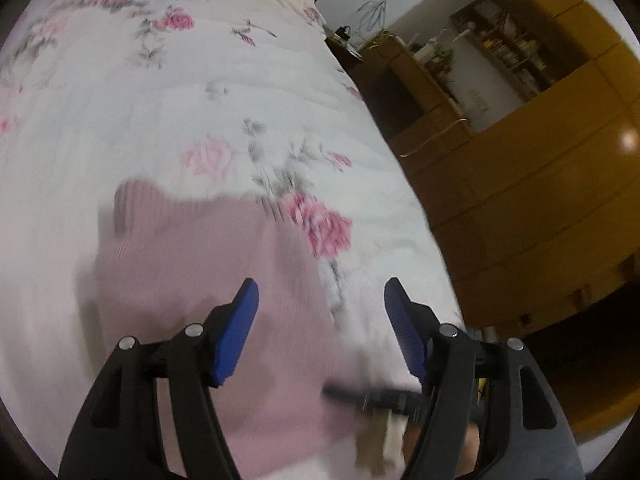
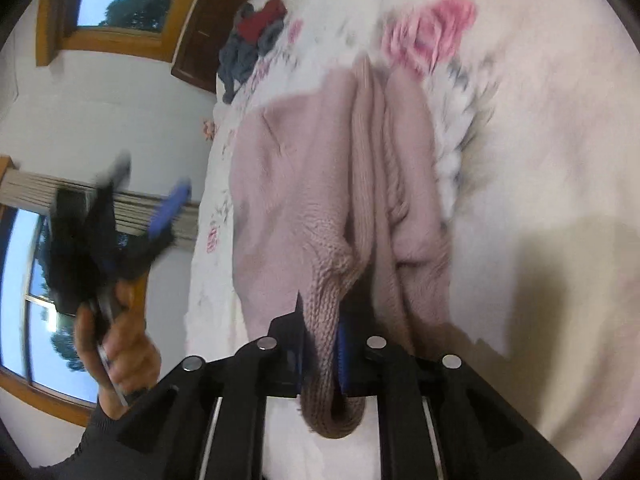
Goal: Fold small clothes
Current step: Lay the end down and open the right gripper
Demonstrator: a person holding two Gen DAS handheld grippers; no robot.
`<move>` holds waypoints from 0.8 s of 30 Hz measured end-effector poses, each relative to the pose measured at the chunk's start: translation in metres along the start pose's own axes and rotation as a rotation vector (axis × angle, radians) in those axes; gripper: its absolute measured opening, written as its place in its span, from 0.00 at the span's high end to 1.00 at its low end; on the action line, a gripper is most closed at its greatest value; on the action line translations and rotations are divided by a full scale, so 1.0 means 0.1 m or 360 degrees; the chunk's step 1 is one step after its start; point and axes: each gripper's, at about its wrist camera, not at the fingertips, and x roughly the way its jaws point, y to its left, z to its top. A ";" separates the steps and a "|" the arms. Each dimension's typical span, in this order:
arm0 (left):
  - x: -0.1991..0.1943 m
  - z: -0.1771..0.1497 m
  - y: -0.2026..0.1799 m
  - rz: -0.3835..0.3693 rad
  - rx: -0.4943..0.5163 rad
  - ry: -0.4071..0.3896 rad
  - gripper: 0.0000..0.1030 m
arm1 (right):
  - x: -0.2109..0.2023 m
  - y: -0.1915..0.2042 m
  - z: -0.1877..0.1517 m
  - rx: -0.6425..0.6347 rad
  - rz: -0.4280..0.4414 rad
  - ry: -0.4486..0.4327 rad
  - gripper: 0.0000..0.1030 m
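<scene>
Pink knitted sweater (image 2: 320,184) lies on the flowered bed (image 1: 168,92), near its edge beside the wooden cupboards (image 1: 532,184). One bunched fold is clamped in the right hand-held gripper (image 2: 322,354). Jaws spread wide and holding nothing, the left hand-held gripper (image 1: 321,300) hangs over the sweater. Dark clothes (image 2: 250,44) sit heaped at the far end.

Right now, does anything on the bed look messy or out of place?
Yes. The pink knit garment lies bunched in long ridges, not flat, one end pinched in the right gripper. A loose heap of dark clothes sits at the bed's far end.
</scene>
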 end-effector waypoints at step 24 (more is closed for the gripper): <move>0.97 0.48 1.15 -0.0112 -0.0412 0.0136 1.00 | 0.68 0.29 0.80 -0.0352 -0.0308 0.0109 1.00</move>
